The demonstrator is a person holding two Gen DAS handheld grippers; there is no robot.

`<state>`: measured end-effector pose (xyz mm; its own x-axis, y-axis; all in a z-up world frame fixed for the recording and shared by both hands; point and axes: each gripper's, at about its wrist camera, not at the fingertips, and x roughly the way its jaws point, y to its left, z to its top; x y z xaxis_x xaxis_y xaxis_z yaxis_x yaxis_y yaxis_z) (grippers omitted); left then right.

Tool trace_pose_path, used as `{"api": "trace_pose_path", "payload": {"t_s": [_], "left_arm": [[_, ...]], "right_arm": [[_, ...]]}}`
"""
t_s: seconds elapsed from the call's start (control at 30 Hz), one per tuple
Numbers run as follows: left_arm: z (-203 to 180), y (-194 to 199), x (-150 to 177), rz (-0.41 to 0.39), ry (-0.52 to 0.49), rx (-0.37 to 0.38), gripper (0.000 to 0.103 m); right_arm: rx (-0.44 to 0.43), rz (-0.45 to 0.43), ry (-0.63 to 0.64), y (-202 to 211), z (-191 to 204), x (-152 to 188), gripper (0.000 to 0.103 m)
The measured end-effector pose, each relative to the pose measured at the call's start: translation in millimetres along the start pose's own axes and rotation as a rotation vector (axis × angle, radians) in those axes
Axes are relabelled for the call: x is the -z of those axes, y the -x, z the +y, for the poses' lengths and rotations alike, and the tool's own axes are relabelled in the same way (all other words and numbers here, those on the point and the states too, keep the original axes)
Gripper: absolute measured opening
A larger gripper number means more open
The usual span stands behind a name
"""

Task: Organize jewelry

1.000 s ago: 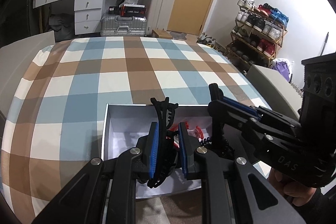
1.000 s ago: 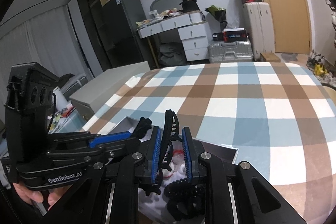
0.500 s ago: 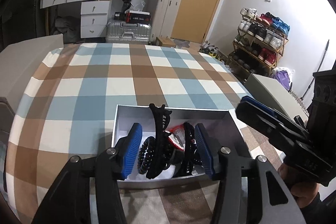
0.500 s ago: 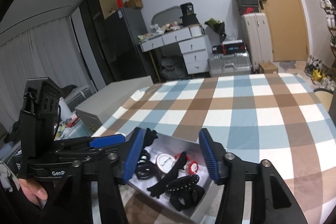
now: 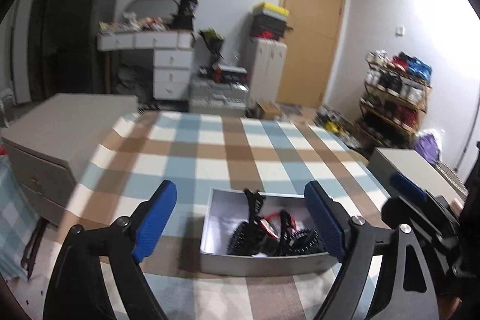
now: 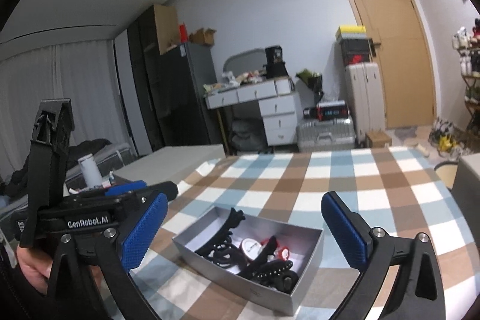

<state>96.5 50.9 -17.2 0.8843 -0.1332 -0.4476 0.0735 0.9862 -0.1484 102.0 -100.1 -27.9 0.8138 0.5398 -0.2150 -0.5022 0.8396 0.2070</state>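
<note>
A grey open box (image 5: pixel 258 263) (image 6: pixel 309 233) sits on the checked tablecloth and holds black hair claws (image 5: pixel 253 209) (image 6: pixel 229 222), black bead bands (image 6: pixel 274 270) and small red and white pieces (image 6: pixel 250 248). My left gripper (image 5: pixel 240 224) is open and empty, raised above and behind the box. My right gripper (image 6: pixel 246 230) is open and empty, also raised over the box. Each gripper shows in the other's view, the right one (image 5: pixel 420 209) and the left one (image 6: pixel 90 218).
The checked tablecloth (image 5: pixel 228 152) covers the table around the box. Grey cabinets (image 5: pixel 60 125) (image 5: pixel 417 167) stand at both sides. A desk with drawers (image 6: pixel 258 104), suitcases (image 6: pixel 363 92), a door (image 6: pixel 393 44) and a shoe rack (image 5: pixel 396 101) line the far wall.
Both grippers opened, let the black hair claws drop into the box, and have lifted up and back away from it.
</note>
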Motion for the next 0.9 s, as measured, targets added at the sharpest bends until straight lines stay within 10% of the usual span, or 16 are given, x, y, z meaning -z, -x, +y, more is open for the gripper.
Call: {"api": "trace_pose_path", "payload": {"t_s": [0.1, 0.5, 0.9], "left_arm": [[0, 9, 0, -0.063, -0.008, -0.060, 0.102], [20, 22, 18, -0.262, 0.026, -0.164, 0.102], [24, 14, 41, -0.279, 0.022, -0.219, 0.102]], "right_arm": [[0.012, -0.026, 0.020, 8, 5, -1, 0.103], [0.123, -0.152, 0.130, 28, 20, 9, 0.103], [0.233, -0.128, 0.197, 17, 16, 37, 0.103]]}}
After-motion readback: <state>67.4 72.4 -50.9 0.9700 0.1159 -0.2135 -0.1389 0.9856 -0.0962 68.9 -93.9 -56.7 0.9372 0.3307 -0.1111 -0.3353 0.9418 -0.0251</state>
